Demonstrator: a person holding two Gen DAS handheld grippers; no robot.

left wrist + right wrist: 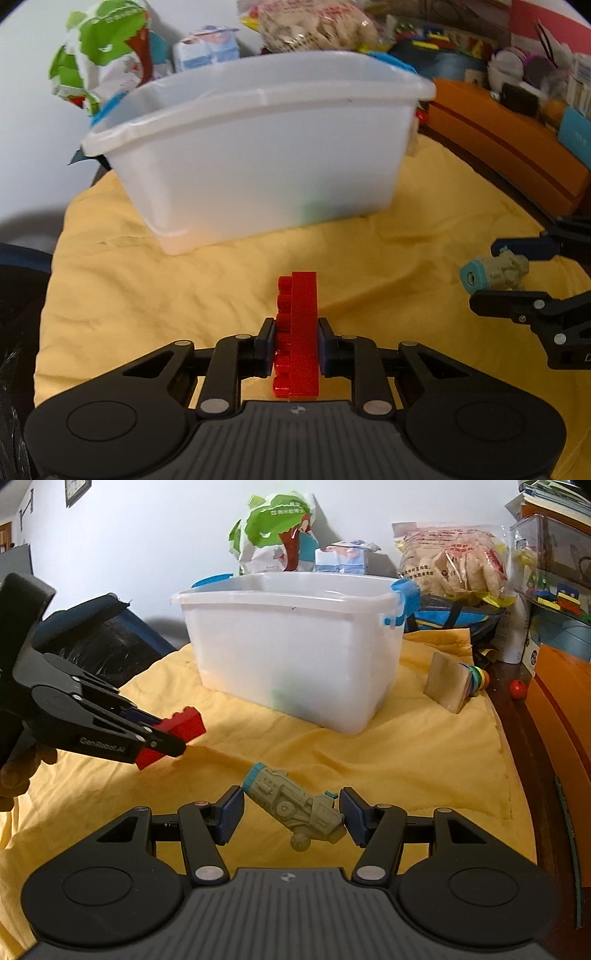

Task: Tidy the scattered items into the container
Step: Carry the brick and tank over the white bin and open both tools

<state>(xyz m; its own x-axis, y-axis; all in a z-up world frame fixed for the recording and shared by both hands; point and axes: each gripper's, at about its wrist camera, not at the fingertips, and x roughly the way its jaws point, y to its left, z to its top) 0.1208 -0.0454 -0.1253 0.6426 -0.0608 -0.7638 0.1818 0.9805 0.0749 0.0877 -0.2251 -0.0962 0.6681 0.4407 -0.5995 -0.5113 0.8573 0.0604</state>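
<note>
My left gripper (pixel 295 347) is shut on a red toy brick (pixel 298 336) and holds it above the yellow cloth (pixel 184 295), in front of the white plastic container (pixel 258 147). My right gripper (pixel 291 814) is closed on a grey-green toy vehicle with a teal end (pixel 295 808), held diagonally between its blue pads. In the right wrist view the left gripper (pixel 162 738) with the red brick (pixel 173 731) is at the left, and the container (pixel 295 646) stands behind. In the left wrist view the right gripper (pixel 495 271) and the toy vehicle (pixel 495 273) are at the right edge.
A wooden block with coloured rings (pixel 454 683) lies on the cloth right of the container. Snack bags (pixel 277 535) and a milk carton (pixel 343 557) stand behind it. An orange box (pixel 509 147) and clutter fill the right side. A red ball (pixel 518 689) lies off the cloth.
</note>
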